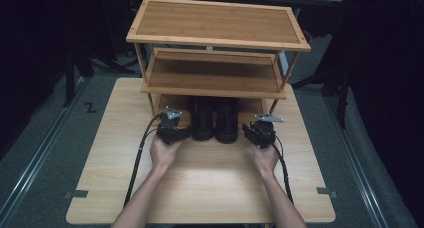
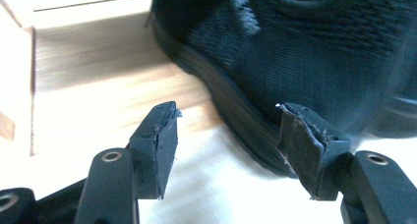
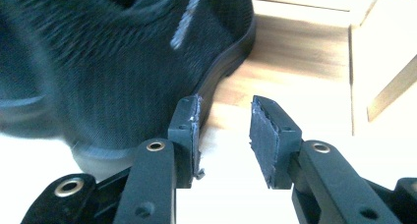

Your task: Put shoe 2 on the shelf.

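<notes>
Standing open beside a pair of black shoes on the rack's bottom level.

Flanking the shoes: left gripper (image 1: 186,134) just off the left shoe (image 1: 202,119), right gripper (image 1: 247,133) just off the right shoe (image 1: 226,120), each about equally near, jaws parted and gripping nothing. Lying side by side, long axes running back under the wooden rack (image 1: 215,38) at the bench (image 1: 200,183) rear, heels facing the hands.
</notes>
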`<state>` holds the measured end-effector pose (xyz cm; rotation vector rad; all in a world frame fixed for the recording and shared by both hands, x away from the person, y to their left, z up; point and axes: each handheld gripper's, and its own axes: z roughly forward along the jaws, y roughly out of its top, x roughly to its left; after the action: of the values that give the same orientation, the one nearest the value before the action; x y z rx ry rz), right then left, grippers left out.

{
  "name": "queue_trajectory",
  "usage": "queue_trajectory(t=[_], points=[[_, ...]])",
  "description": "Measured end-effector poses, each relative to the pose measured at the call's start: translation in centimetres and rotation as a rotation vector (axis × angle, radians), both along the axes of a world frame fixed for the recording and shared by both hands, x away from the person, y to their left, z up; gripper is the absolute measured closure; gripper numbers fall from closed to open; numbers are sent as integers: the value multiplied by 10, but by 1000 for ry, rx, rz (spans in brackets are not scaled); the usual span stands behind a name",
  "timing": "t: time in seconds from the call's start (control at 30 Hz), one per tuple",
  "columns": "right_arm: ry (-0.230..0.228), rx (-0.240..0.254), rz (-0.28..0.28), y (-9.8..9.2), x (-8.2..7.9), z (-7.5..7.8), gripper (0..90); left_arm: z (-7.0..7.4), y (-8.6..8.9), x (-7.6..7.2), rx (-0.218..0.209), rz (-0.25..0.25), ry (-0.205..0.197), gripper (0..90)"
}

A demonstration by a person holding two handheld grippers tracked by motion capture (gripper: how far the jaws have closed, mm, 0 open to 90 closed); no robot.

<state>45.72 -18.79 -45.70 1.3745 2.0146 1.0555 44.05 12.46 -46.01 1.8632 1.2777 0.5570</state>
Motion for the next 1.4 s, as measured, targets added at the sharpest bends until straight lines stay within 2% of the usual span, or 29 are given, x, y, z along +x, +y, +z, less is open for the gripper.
queue_trajectory(t=[0.03,0.07,0.17,0.2,0.27,0.33,0.4,0.47,0.53,0.6,0.63,0.73,0.77,0.8,0.83,0.87,0.97,1.0,1.07,1.2,1.27,1.4], points=[[0,0,0,0,0,0,642,0,0,0,0,0,0,396],[-11,-1,19,-1,-10,-1,637,1,-2,-9,-6,-14,-9,394],[-25,17,41,-1,-24,-1,625,3,-9,-20,-6,-37,-24,392],[-25,17,41,-1,-24,-1,625,3,-9,-20,-6,-37,-24,391],[-40,31,75,5,-33,2,609,6,-19,-22,2,-70,-21,391],[-45,32,89,9,-34,2,603,7,-22,-21,0,-75,-18,391],[-44,56,120,17,-32,3,578,8,-29,-18,11,-81,-22,399],[-15,71,134,24,-28,4,545,8,-39,-10,35,-72,-14,409],[-27,50,144,33,-25,6,529,8,-45,-6,44,-70,-14,425],[-34,28,144,42,-22,9,513,9,-47,-5,38,-66,-22,446],[-37,14,142,47,-20,11,517,10,-49,-3,21,-50,-30,458],[-47,-29,128,57,-15,15,617,12,-49,-1,1,-40,-28,504],[-47,-29,128,57,-15,15,617,14,-49,0,-6,-43,-24,504],[-42,-13,126,59,-11,18,686,18,-50,2,-23,-56,-28,562],[-42,-13,126,59,-11,18,686,18,-50,2,-23,-56,-28,598],[-18,8,124,58,-8,18,720,22,-51,3,-28,-58,-30,619],[-4,25,120,56,-5,19,750,25,-52,6,-37,-63,-30,697],[-2,26,117,56,-4,19,755,26,-52,8,-47,-74,-13,715],[-2,28,116,55,-4,20,759,27,-52,9,-45,-76,-10,743],[-4,51,114,55,1,25,766,30,-50,12,-53,-83,-2,773],[-2,57,112,55,3,26,765,32,-46,14,-64,-71,-9,779],[11,59,108,56,9,23,764,28,-45,17,-71,-66,5,780]])
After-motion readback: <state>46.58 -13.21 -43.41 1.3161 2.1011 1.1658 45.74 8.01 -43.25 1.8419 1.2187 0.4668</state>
